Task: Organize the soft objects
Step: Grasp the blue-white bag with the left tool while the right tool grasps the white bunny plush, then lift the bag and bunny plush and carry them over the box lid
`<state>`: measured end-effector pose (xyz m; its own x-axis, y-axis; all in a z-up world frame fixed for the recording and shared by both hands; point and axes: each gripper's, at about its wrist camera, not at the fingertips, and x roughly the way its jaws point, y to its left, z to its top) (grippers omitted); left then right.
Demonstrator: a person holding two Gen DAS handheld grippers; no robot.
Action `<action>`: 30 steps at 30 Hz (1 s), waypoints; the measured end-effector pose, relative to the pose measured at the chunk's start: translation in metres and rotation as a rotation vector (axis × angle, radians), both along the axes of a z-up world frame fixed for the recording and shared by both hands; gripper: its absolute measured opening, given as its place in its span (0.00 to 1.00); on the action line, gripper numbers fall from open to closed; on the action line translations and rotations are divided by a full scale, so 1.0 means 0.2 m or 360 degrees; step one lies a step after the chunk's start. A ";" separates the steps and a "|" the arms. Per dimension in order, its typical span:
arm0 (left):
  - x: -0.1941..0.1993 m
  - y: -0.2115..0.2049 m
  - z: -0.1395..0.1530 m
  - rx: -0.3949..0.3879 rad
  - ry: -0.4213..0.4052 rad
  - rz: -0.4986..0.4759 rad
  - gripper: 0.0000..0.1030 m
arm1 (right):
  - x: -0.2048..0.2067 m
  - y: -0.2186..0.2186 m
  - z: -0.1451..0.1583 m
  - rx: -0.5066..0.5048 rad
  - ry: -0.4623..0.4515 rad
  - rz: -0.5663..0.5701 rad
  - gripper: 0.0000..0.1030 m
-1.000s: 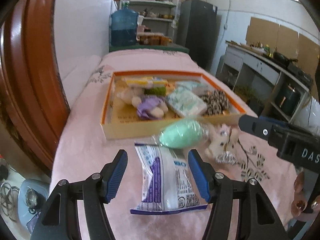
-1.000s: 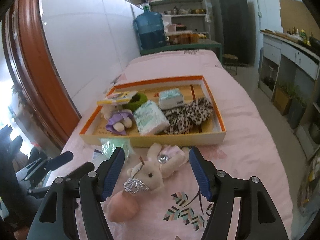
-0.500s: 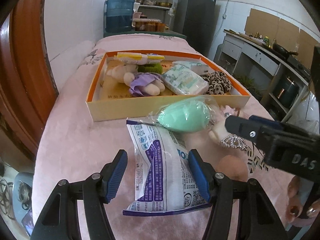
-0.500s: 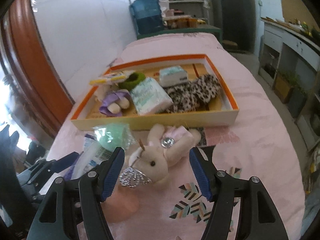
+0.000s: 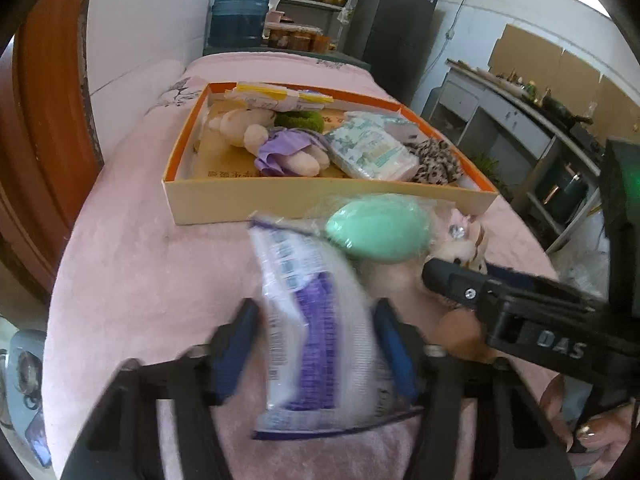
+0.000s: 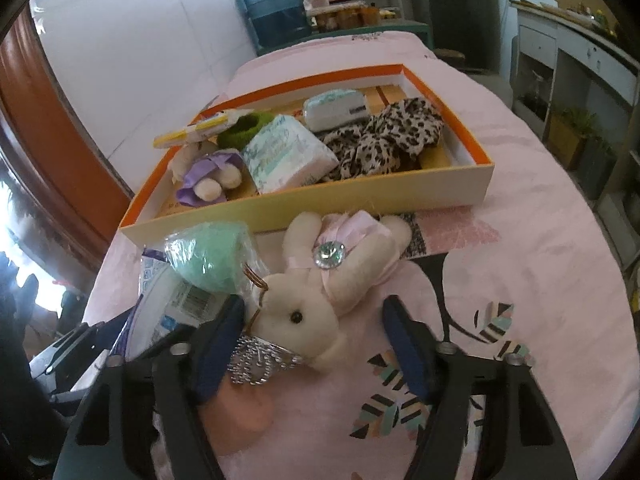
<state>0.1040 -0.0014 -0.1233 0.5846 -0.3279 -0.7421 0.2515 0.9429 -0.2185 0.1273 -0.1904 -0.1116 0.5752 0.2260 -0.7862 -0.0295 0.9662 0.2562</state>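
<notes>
Left wrist view: left gripper (image 5: 316,354) at lower centre, jaws just closing around the white-and-purple packet (image 5: 316,332) lying on the pink bed cover (image 5: 152,264), pad contact blurred and not confirmed; green sponge in clear wrap (image 5: 378,232) just beyond it, orange-rimmed box (image 5: 280,196) of soft items across mid-frame, right gripper's finger at right. Right wrist view: packet edge and sponge at left, right gripper (image 6: 316,344) at lower centre, jaws just closing either side of the cream plush rabbit (image 6: 316,300); left pad beside its head, right pad clear, not gripping.
</notes>
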 end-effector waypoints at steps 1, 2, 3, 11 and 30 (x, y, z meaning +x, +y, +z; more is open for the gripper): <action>0.00 0.01 0.00 -0.0015 -0.0004 0.0000 0.46 | -0.01 0.00 0.00 0.0022 0.0004 0.0010 0.50; 0.00 0.01 0.01 -0.0029 -0.0004 0.0005 0.42 | -0.01 0.00 0.00 0.0026 0.0004 0.0009 0.48; 0.00 0.02 0.01 -0.0046 -0.0006 0.0002 0.41 | -0.02 0.00 0.01 0.0018 -0.0003 0.0011 0.47; -0.05 0.06 0.04 -0.0101 -0.0051 0.0023 0.39 | -0.08 -0.04 0.07 -0.0024 -0.0059 -0.0007 0.43; -0.20 0.09 0.19 -0.0109 -0.0188 0.0039 0.39 | -0.21 -0.10 0.19 -0.0089 -0.0159 -0.0047 0.43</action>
